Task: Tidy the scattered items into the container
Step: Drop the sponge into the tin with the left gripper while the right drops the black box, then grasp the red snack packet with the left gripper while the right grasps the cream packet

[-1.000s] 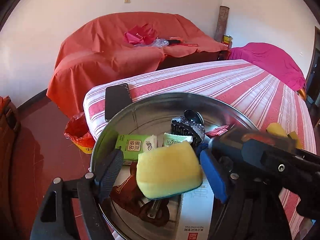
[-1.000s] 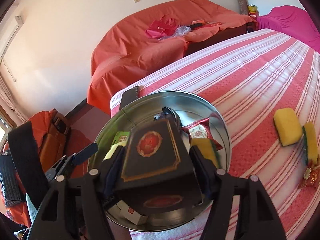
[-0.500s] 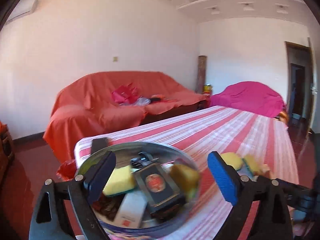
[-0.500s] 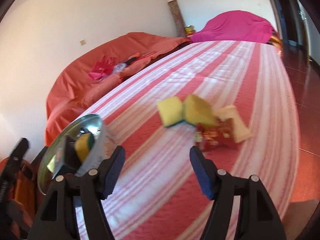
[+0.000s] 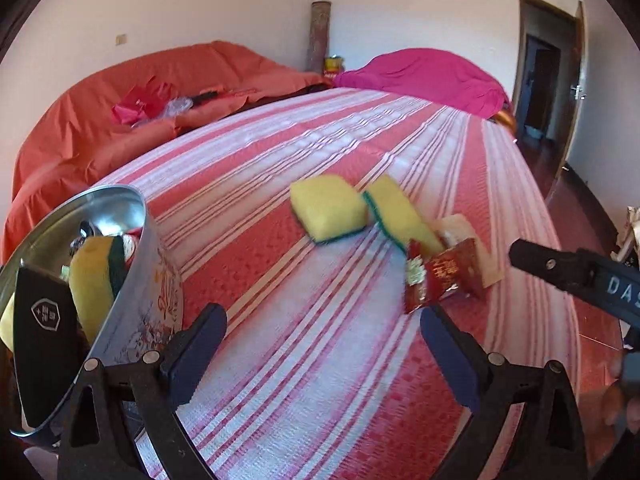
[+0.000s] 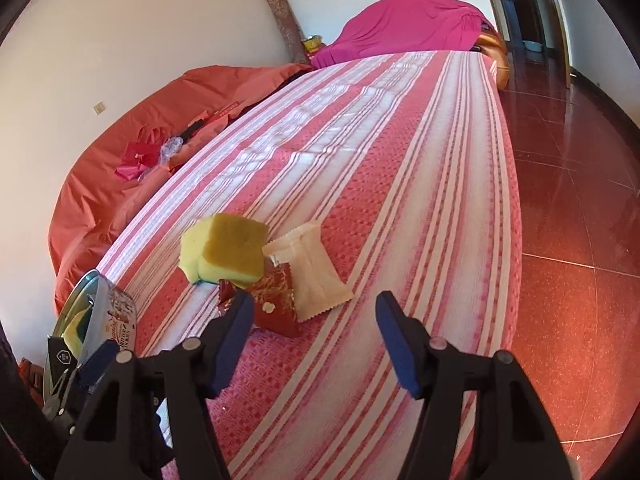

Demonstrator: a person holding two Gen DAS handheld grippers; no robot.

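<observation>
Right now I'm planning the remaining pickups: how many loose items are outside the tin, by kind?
Yellow sponges: 2
Red snack packet: 1
Beige packet: 1
Total: 4, all on the striped cloth beside the tin.

left wrist: low over bed (image 5: 320, 380), facing sponges (image 5: 328, 206) | right wrist: nearer, shares them
</observation>
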